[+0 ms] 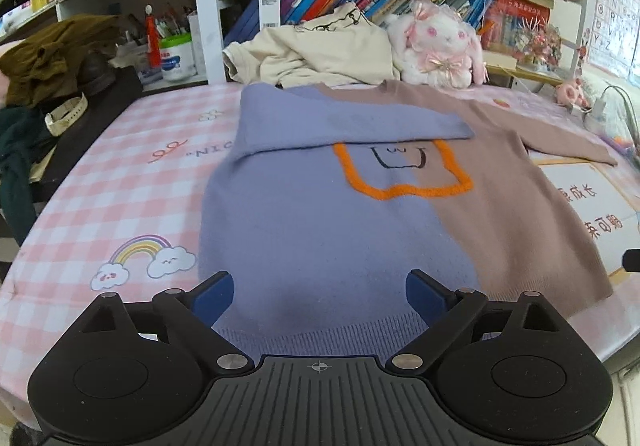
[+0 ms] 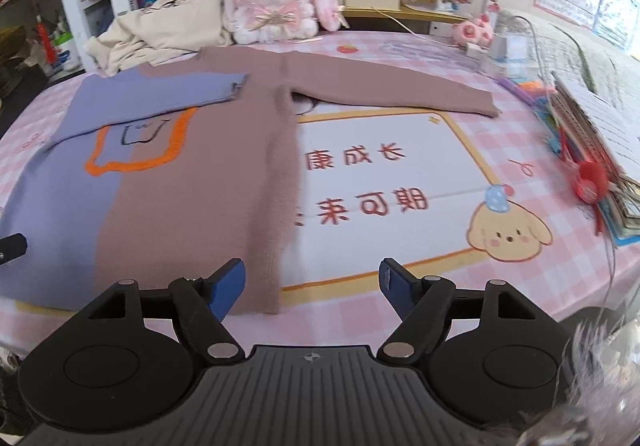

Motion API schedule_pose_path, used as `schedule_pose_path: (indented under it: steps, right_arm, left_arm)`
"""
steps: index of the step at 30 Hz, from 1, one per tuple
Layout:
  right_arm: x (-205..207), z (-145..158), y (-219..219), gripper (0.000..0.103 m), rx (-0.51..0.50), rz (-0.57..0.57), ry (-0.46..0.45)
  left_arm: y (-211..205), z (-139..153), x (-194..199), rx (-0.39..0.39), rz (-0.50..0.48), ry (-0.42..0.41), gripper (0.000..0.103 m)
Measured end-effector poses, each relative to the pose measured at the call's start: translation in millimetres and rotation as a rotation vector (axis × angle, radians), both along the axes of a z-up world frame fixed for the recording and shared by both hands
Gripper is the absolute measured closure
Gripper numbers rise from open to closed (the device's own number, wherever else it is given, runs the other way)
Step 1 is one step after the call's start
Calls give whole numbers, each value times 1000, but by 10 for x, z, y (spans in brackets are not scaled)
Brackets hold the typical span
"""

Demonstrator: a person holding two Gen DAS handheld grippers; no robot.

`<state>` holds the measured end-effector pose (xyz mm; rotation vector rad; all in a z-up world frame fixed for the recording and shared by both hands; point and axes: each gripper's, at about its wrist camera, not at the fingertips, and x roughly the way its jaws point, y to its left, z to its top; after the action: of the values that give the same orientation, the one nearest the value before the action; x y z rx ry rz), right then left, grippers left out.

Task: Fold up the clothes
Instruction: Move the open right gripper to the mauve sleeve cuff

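Observation:
A two-tone sweater (image 1: 320, 230), lilac on one half and dusty brown on the other, lies flat on the pink checked table cover (image 1: 120, 174). An orange outline with a small face sits on its chest. Its lilac sleeve (image 1: 344, 118) is folded across the chest; the brown sleeve (image 2: 392, 86) stretches out sideways. My left gripper (image 1: 320, 296) hovers over the lilac hem, jaws wide, nothing between them. My right gripper (image 2: 312, 284) stands open above the sweater's brown side edge (image 2: 276, 206), holding nothing. The sweater (image 2: 180, 186) fills the left of the right wrist view.
A crumpled cream garment (image 1: 320, 54) and a pink-and-white plush rabbit (image 1: 440, 42) sit behind the sweater, before bookshelves. Dark clothes and a watch (image 1: 66, 114) lie at the left. Notebooks and colourful stationery (image 2: 580, 150) crowd the right edge, with cables (image 2: 532, 46) behind.

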<state>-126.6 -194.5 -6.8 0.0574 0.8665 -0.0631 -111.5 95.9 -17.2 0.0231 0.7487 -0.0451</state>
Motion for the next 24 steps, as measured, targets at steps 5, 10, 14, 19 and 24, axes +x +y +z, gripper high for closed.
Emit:
schedule_pose_path:
  steps: [5,10,14,19,24]
  right_arm:
    - [87,-15,-119,30,6,2,-3]
    - [319,-34,-349,31,30,14,-24]
    - [603,-72,-722,31,70,0,-45]
    - [969,-128,-1239,33,109,19,-32]
    - [1292,-175,-1793,33,120,47,-43]
  left_arm:
    - [7,-21,57,-35,60,8,8]
    - [-90,-30,141,-36,135,18,8]
    - [-291,-20,243,-21,217,23,8]
    - [-636,-21,347,-15,362,60,8]
    - [-1004,-39,284,-23,512,63,8]
